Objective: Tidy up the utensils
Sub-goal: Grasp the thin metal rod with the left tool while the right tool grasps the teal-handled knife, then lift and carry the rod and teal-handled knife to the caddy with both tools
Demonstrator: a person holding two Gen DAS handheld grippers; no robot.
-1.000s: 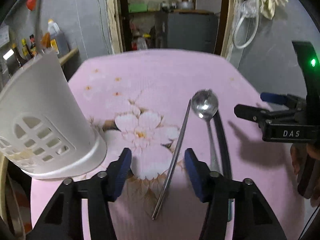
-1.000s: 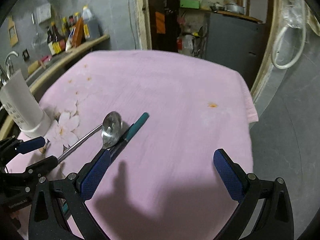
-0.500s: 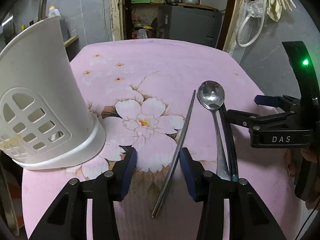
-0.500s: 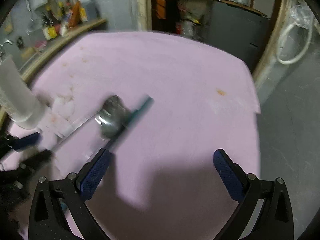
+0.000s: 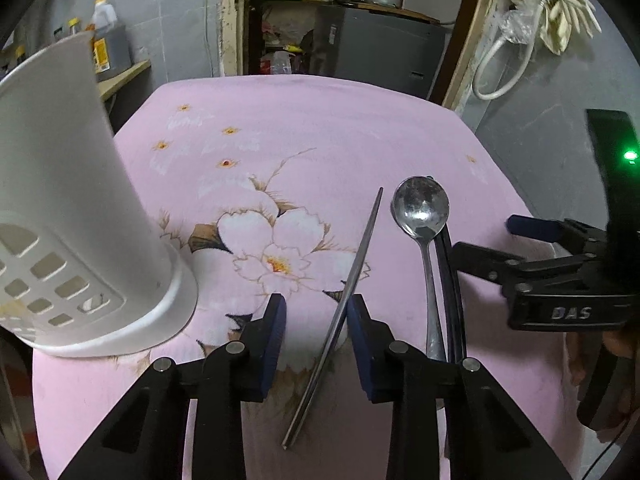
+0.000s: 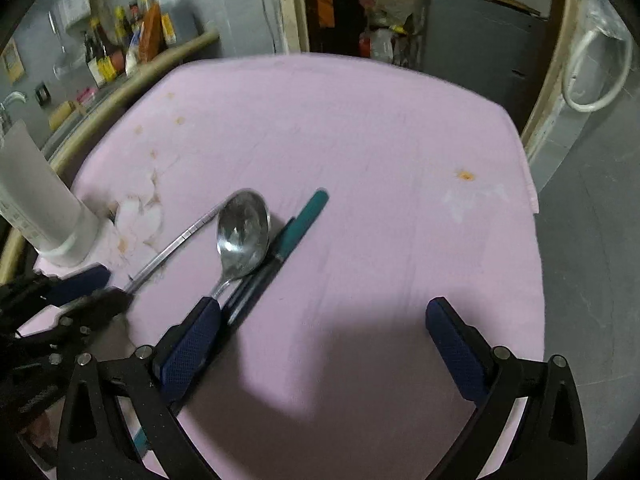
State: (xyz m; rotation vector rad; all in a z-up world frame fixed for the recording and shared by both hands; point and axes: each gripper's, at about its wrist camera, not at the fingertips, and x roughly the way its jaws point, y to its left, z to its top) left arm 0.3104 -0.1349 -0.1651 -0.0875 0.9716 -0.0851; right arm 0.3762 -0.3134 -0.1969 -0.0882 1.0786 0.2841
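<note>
the surface (image 5: 360,120) is covered in a pink cloth printed with white blossoms. a white slotted utensil holder (image 5: 72,216) stands upright at its 9 o'clock edge, seen from the left wrist.

left gripper (image 5: 316,312): low over the cloth at 6 o'clock of its view, jaws have just been closing and stand narrow. a thin metal chopstick (image 5: 352,276) lies flat between them, running from 6 toward 12 o'clock. it sits close against the right-hand pad; whether the pad touches it cannot be told. the other pad stands apart from it, so no pinch is made.

right gripper (image 6: 324,320): spread wide, nothing between its pads except bare cloth. its left pad hovers over the spoon handle.

a steel spoon (image 5: 422,216) lies flat just to the 3 o'clock side of the chopstick, bowl up and pointing to 12 o'clock. a dark pen with a teal end (image 6: 296,228) lies flat just beside the spoon, on its far side from the chopstick, roughly parallel.
</note>
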